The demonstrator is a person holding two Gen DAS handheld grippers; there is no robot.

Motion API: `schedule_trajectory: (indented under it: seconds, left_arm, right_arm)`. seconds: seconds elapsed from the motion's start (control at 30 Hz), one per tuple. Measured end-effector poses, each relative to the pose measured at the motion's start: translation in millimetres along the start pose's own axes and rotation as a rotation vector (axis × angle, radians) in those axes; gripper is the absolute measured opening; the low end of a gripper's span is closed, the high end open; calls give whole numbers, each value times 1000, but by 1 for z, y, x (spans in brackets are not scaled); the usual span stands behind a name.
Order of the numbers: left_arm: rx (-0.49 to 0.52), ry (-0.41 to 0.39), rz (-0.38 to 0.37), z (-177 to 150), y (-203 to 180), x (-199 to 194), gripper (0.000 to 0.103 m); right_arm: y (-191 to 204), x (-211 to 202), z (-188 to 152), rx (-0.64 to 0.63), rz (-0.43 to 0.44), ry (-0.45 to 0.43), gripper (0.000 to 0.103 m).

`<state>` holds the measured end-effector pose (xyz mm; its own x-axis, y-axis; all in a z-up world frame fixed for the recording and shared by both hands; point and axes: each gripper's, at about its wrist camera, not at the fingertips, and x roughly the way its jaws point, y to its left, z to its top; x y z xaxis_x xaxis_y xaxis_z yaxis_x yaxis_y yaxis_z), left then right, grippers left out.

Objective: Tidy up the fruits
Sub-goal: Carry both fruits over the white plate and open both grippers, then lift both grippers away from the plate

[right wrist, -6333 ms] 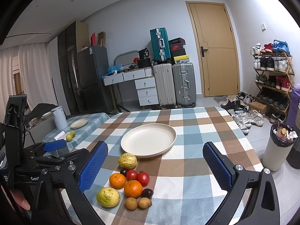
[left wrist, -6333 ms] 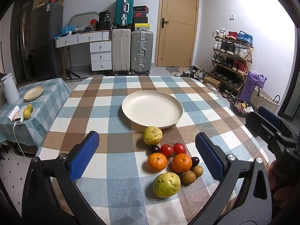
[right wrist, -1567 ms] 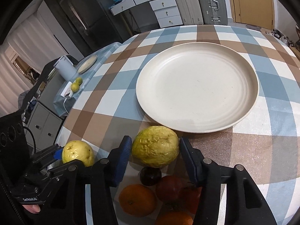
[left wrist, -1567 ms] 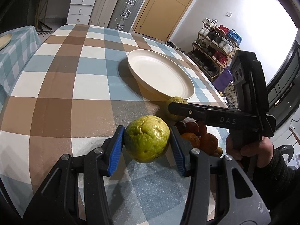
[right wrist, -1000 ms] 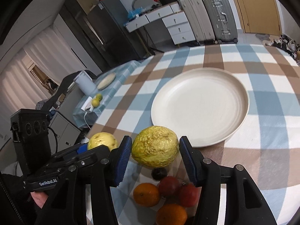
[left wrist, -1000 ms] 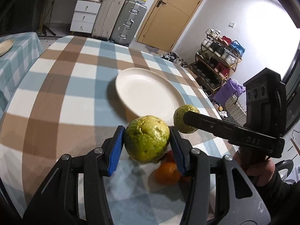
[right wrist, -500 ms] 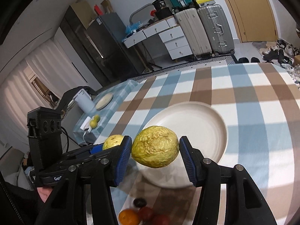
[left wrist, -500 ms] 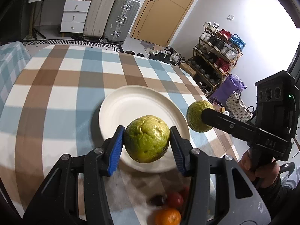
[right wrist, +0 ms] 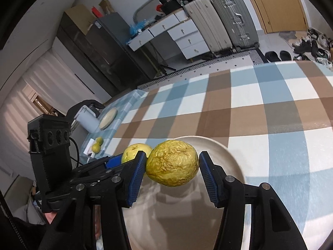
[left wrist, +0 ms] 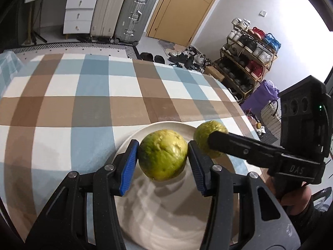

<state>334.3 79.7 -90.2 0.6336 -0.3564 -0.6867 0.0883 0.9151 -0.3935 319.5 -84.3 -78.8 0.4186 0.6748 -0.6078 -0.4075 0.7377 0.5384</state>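
The left claw (left wrist: 162, 161) holds a green bumpy fruit (left wrist: 162, 155) tight between its blue pads (left wrist: 129, 164). This fruit sits in the lower middle of the left wrist picture. It hangs in the air above the cream plate (left wrist: 166, 225), which fills the bottom of that picture.

The right claw (right wrist: 172, 171) holds a yellow wrinkly fruit (right wrist: 172, 166), pressed between its own blue pads (right wrist: 136, 175). That fruit is in the lower middle of the right wrist picture, also above the plate (right wrist: 224, 154).

The two fruits are near each other. In the left wrist picture the yellow wrinkly fruit (left wrist: 208, 133) peeks out just right of the green one, partly hidden behind the right claw's black finger.

The plate rests on a tabletop (left wrist: 87, 95) with a blue, brown and white checked cloth. Suitcases (left wrist: 122, 10) stand at the top of the left wrist picture, and a shoe rack (left wrist: 247, 48) stands at the right.
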Motion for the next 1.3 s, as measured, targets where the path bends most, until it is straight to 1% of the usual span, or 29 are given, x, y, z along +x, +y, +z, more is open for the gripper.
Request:
schedule_trajectory:
  seconds: [0.1,0.2,0.3,0.37,0.43,0.5,0.57,0.6,0.63,0.7,0.73,0.8,0.83,0.9,0.97,1.07,1.2,1.3]
  left_arm:
    - [2,3,-9,3,3,10,46]
    - [24,10,-6,3,0,19,46]
    - [17,11,-5,2,2,22,45]
    - [8,6,-3,0,3,19,45]
    - [11,-3,11,0,3,13,45]
    - [12,-10,27,-3,2,5,46]
    - [10,-20,43,-6,0,-6,51]
    - [8,-26,51,-8,-2,-13,57]
    - [8,-33,58,-9,-3,-19,62]
    - [21,-61,82,-15,-10,-37,69]
    - [25,-71,90,-17,-13,-45,74]
    - [35,-89,108,-23,-20,-61,80]
    - [39,-99,118,-27,-23,-70,81]
    - [55,-110,147,-34,-32,-87,82]
    - [69,-122,174,-42,-41,-104,83]
    - [84,-138,183,-53,-51,-124,86]
    - [96,-173,190,-71,-67,-151,101]
    - [106,-194,195,-84,-78,-167,102]
  right_arm:
    - [-13,13,3,32,-3,25,54]
    - [-19,21,3,46,1,37,54]
    - [-22,27,1,50,-12,61,54]
    - [-26,30,0,61,-20,58,55]
    - [-26,29,0,72,-11,56,63]
    - [-24,21,0,71,4,27,68]
    - [-17,9,0,61,8,-4,69]
    - [-14,3,-1,57,3,-15,71]
    - [-12,-3,-2,56,-6,-30,76]
    - [-6,-19,-7,51,-17,-63,84]
    - [-3,-26,-8,48,-21,-75,86]
    - [4,-43,-14,35,-28,-106,89]
    - [8,-53,-18,26,-30,-122,94]
    - [16,-72,-26,13,-53,-158,101]
    - [24,-89,-35,-3,-65,-194,101]
    - [35,-113,-49,-23,-72,-227,103]
    - [53,-139,-72,-73,-89,-263,103]
    - [64,-155,-86,-108,-100,-292,103]
